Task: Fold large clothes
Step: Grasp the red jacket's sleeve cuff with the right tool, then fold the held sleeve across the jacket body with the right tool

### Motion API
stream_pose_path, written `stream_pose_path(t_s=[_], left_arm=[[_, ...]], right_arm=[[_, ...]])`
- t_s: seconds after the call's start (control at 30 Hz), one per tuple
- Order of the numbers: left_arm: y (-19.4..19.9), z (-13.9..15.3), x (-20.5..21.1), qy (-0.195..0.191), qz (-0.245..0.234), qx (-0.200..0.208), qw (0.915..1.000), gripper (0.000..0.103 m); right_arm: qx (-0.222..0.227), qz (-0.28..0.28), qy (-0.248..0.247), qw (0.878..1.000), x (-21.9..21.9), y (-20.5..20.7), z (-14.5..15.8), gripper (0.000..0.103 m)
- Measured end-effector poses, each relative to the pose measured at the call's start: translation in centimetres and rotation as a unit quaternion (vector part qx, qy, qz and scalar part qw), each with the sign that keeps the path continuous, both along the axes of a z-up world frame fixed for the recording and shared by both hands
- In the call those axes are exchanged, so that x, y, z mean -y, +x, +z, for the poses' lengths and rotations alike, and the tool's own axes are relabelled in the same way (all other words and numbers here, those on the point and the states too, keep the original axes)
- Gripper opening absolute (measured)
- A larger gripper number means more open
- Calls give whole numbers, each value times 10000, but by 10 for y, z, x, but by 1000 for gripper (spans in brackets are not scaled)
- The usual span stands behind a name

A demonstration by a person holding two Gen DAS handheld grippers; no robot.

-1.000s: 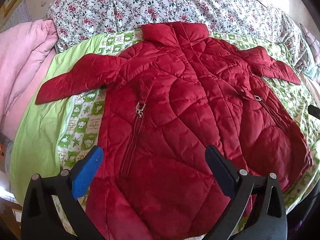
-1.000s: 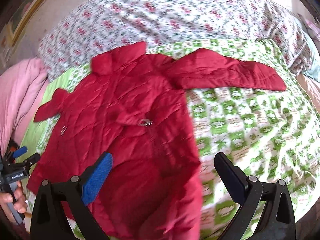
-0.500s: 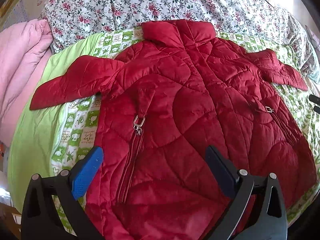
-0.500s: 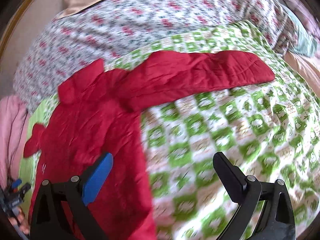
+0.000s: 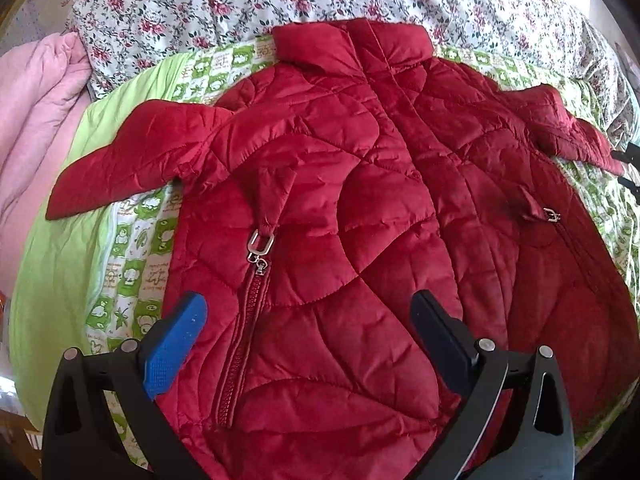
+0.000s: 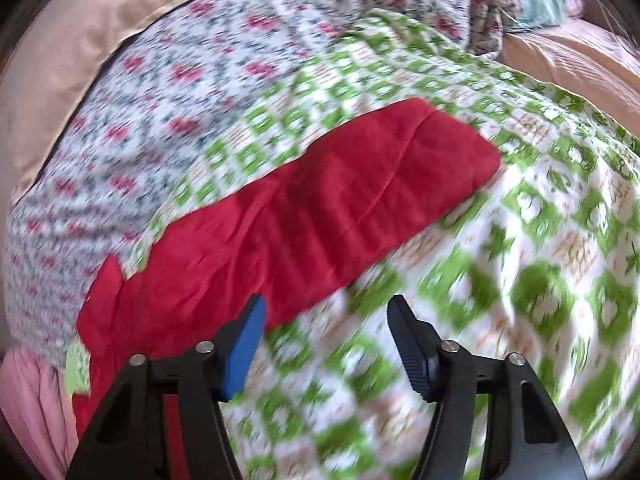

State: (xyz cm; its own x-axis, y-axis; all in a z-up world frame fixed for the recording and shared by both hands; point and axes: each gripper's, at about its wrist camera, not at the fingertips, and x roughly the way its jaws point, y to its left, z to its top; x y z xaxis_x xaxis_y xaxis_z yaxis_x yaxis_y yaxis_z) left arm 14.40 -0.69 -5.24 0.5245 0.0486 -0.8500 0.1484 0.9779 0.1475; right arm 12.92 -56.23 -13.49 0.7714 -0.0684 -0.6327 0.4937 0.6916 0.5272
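Note:
A red quilted jacket lies spread front-up on the bed, collar at the far side, both sleeves stretched outward. My left gripper hovers open over its lower front, near the pocket zip, with nothing between its fingers. In the blurred right wrist view the jacket's outstretched sleeve runs diagonally across the green checked blanket. My right gripper hangs just short of that sleeve, its jaws closing, with only blanket showing between them.
A floral quilt covers the far part of the bed. A pink blanket is heaped at the left. A tan pillow and a peach cover lie beyond the sleeve's end.
The right gripper swung away from the jacket's hem to the outstretched sleeve, rolled, and its jaws narrowed. The left gripper edged closer over the jacket's front, still open.

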Motion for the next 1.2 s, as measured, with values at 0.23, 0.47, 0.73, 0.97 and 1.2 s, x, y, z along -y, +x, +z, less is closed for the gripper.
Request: stream_pose_path(t_s=[0.23,0.47,0.73,0.97,1.2], left_arm=[[9,-10,5,56,-11,-68,10000,102],[19,-18,8,70,-6,-151,9999,102],[25,-19,12,42,-47,-110,9999,102],[25,-17,9,-57,-48,-92,9999,102],[26,-13,3,-221,-21,-82,9997,102]], right_arm=[[37,-400,268,9988,41,19,-16,55],[239,-782,768,9937,70,30,-36,51],[337,-706,184,9968,59,47,-14,11],[868,-64,-470,9951,9,50,37,8],[1348,854,-622,9852,-65,61,80,8]])
